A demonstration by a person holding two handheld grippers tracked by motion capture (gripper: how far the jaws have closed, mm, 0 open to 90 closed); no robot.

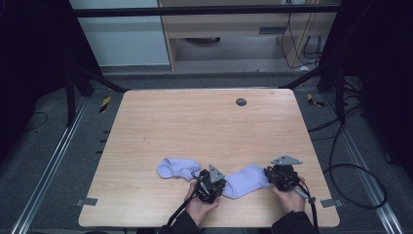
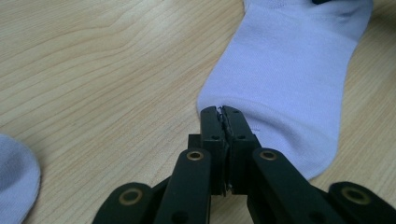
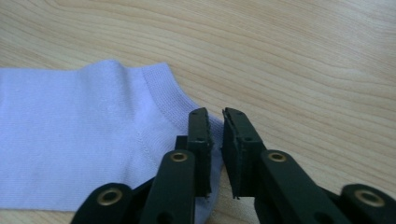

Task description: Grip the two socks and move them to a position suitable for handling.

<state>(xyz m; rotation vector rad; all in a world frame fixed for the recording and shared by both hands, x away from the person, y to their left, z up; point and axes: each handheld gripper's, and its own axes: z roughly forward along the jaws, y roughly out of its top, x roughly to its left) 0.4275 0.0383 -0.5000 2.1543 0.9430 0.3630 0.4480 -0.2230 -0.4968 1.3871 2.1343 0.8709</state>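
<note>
A pale lilac sock (image 1: 247, 179) lies flat near the table's front edge, between my two grippers. My left gripper (image 1: 210, 187) sits at its toe end. In the left gripper view the jaws (image 2: 222, 108) are shut, pinching the rounded toe edge of the sock (image 2: 289, 70). My right gripper (image 1: 281, 178) is at the cuff end. In the right gripper view the jaws (image 3: 215, 112) stand a narrow gap apart over the ribbed cuff corner of the sock (image 3: 84, 130), not pressing on it. A second lilac sock (image 1: 176, 168) lies crumpled to the left, and its edge (image 2: 16, 182) shows in the left gripper view.
The wooden table (image 1: 204, 122) has a grey round plug (image 1: 241, 102) near its far edge. Tape tabs mark the front corners (image 1: 87, 201) (image 1: 329, 203). Cables trail on the floor at the right (image 1: 355, 170). A person's hands hold both grippers at the front edge.
</note>
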